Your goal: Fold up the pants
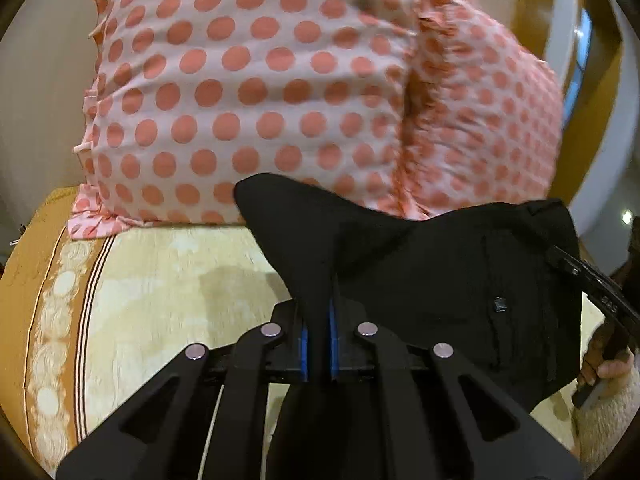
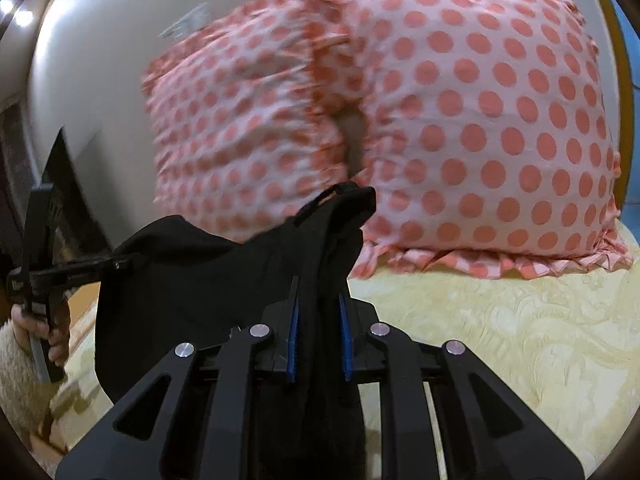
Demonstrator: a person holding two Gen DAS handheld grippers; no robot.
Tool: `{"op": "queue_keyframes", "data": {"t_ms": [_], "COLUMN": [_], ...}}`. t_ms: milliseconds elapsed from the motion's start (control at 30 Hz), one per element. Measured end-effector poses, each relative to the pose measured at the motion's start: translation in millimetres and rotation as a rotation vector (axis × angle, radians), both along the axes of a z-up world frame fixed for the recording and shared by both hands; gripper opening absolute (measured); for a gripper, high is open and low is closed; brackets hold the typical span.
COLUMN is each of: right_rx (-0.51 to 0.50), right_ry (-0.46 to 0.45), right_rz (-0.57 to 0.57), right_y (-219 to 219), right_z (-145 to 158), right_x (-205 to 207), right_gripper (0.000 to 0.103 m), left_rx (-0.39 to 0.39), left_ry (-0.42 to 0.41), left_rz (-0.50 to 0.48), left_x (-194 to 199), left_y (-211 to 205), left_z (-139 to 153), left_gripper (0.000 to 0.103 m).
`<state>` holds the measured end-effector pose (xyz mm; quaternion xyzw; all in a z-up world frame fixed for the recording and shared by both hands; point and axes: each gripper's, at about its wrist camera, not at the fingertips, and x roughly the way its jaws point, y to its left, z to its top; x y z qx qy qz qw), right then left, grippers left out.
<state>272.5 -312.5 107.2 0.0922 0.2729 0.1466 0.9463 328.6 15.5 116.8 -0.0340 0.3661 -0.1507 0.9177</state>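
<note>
Black pants (image 1: 420, 280) held up between two hand-held grippers above the bed (image 1: 168, 280).

The left hand-held gripper (image 1: 318, 320) pinches one end, the right hand-held gripper (image 2: 320, 328) the other; two pink polka-dot pillows (image 2: 480, 120) stand side by side behind.

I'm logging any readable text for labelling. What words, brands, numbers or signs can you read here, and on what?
None can be read.
Right gripper: pale embossed marks on its body, too blurred to read.
Black pants, polka-dot pillows and bedspread: no text visible.
</note>
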Motion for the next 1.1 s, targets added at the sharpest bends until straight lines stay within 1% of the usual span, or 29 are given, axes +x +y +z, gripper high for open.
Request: {"op": "queue_keyframes", "data": {"t_ms": [33,67,100,167,233,267,300,333,367,400,433,467,500,533,567,633,667,733,767,800,833,867,900,1033,1067,1100], "right_rx": [-0.003,-0.013,-0.028,-0.051,-0.049,-0.053,-0.075,-0.108,-0.133,-0.168,-0.181,-0.178,-0.167,-0.145,-0.137,-0.150,-0.163,-0.208,-0.229,-0.245,-0.258,-0.261,-0.260,-0.231,-0.235,-0.257], "right_ry": [0.028,0.063,0.119,0.181,0.219,0.230,0.238,0.242,0.238,0.208,0.176,0.134,0.112,0.080,0.067,0.050,0.048,0.055,0.065,0.076,0.089,0.100,0.105,0.140,0.162,0.219], "right_rz": [-0.009,-0.020,-0.034,-0.062,-0.082,-0.092,-0.111,-0.131,-0.150,-0.189,-0.213,-0.223,-0.217,-0.190,-0.169,-0.099,-0.080,-0.037,-0.024,-0.016,-0.013,-0.016,-0.019,-0.049,-0.054,-0.049], "right_y": [-2.5,-3.8,-4.5,-4.9,-6.5,-7.2,-6.6,-5.3,-5.6,-5.7,-6.8,-6.3,-7.7,-4.5,-2.8,13.4,20.0,37.0,44.3,49.6,53.7,55.9,55.5,47.9,48.0,49.4], "right_z": [-7.8,-16.6,-30.3,-48.2,-58.6,-60.4,-59.6,-57.4,-54.7,-47.8,-42.1,-34.0,-29.0,-20.8,-17.7,-12.3,-11.7,-14.5,-17.4,-20.7,-24.5,-27.5,-28.7,-34.5,-38.1,-47.9], "right_x": [8.4,16.5,27.3,38.7,43.7,44.4,44.1,41.5,39.2,30.3,22.3,10.0,-0.4,-16.4,-25.2,-45.1,-48.7,-58.6,-60.8,-62.3,-64.3,-65.8,-66.8,-67.6,-66.4,-61.0], "right_gripper": [0.016,0.016,0.016,0.017,0.018,0.020,0.029,0.039,0.044,0.049,0.049,0.049,0.052,0.056,0.057,0.057,0.057,0.057,0.057,0.056,0.056,0.056,0.056,0.056,0.056,0.057], "left_rx": [-0.001,0.000,0.004,0.035,0.056,0.059,0.060,0.063,0.067,0.080,0.096,0.118,0.134,0.145,0.148,0.145,0.151,0.201,0.240,0.312,0.355,0.391,0.409,0.388,0.385,0.380], "left_ry": [0.020,0.061,0.090,0.137,0.173,0.186,0.180,0.171,0.164,0.138,0.109,0.069,0.031,-0.011,-0.044,-0.080,-0.089,-0.110,-0.115,-0.121,-0.123,-0.124,-0.122,-0.078,-0.057,-0.012], "left_rz": [0.007,0.014,0.017,0.038,0.068,0.088,0.104,0.116,0.124,0.137,0.144,0.152,0.158,0.154,0.135,0.066,0.031,0.006,0.004,0.011,0.014,0.015,0.011,-0.004,0.005,0.012], "left_x": [8.0,19.7,25.7,35.5,40.3,42.3,41.8,39.8,37.5,29.9,21.7,10.5,-1.1,-14.6,-27.7,-54.0,-66.2,-82.0,-85.7,-90.8,-92.6,-95.4,-98.1,-98.9,-95.8,-90.6], "left_y": [-0.4,-0.7,-1.1,-2.7,-2.1,-1.0,0.6,2.4,3.0,4.2,4.8,3.7,1.3,-1.7,-5.8,-20.2,-29.4,-48.1,-57.5,-70.3,-80.2,-84.6,-87.3,-90.8,-88.8,-86.5], "left_z": [-5.5,-16.6,-25.3,-45.9,-64.6,-71.7,-72.7,-70.7,-67.8,-61.1,-55.7,-48.1,-41.0,-33.6,-27.5,-19.1,-17.6,-19.2,-21.8,-27.1,-31.2,-35.2,-38.6,-48.9,-52.9,-59.4], "left_gripper": [0.008,0.008,0.008,0.011,0.021,0.030,0.037,0.039,0.042,0.044,0.048,0.062,0.077,0.083,0.088,0.092,0.097,0.098,0.098,0.098,0.098,0.098,0.098,0.101,0.101,0.101]}}
